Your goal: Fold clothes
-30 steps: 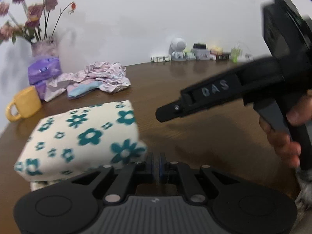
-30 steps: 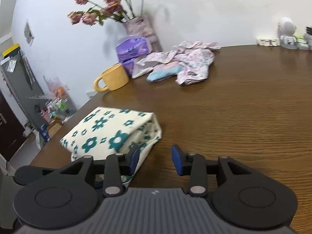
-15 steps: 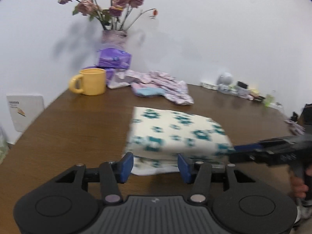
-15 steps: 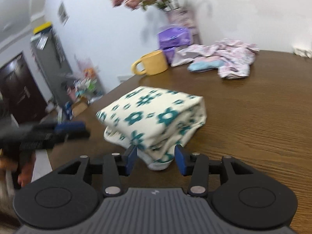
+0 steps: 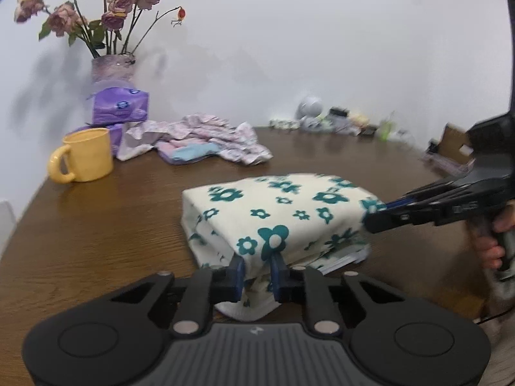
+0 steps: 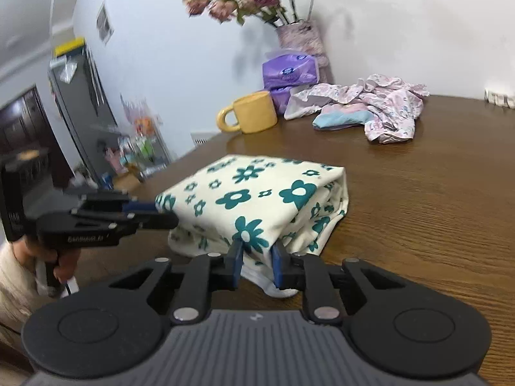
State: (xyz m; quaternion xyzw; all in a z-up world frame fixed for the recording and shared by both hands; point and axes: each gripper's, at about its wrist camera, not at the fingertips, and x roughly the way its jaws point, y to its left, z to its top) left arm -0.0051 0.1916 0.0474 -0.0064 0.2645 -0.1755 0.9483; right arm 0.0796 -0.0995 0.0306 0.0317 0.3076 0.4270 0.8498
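Observation:
A folded cream cloth with teal flowers (image 5: 276, 212) lies on the brown table (image 5: 96, 241). My left gripper (image 5: 257, 271) is shut on the cloth's near corner, and fabric bulges between its blue pads. In the right wrist view the same cloth (image 6: 257, 199) fills the middle, with my right gripper (image 6: 256, 259) shut on its own near corner. Each gripper shows in the other's view: the right gripper (image 5: 373, 215) at the cloth's right end, the left gripper (image 6: 164, 214) at its left end. A hand (image 5: 492, 251) holds the right one.
A pile of unfolded pink floral clothes (image 5: 206, 144) lies behind the cloth. A yellow mug (image 5: 87, 156), purple tissue packs (image 5: 119, 109) and a vase of flowers (image 5: 109, 70) stand at the back left. Small items (image 5: 331, 119) line the wall. The table edge (image 6: 193, 151) drops off to the left.
Both grippers swung around to opposite near corners of the folded cloth, then narrowed from open to shut on it. The cloth has stayed folded on the table.

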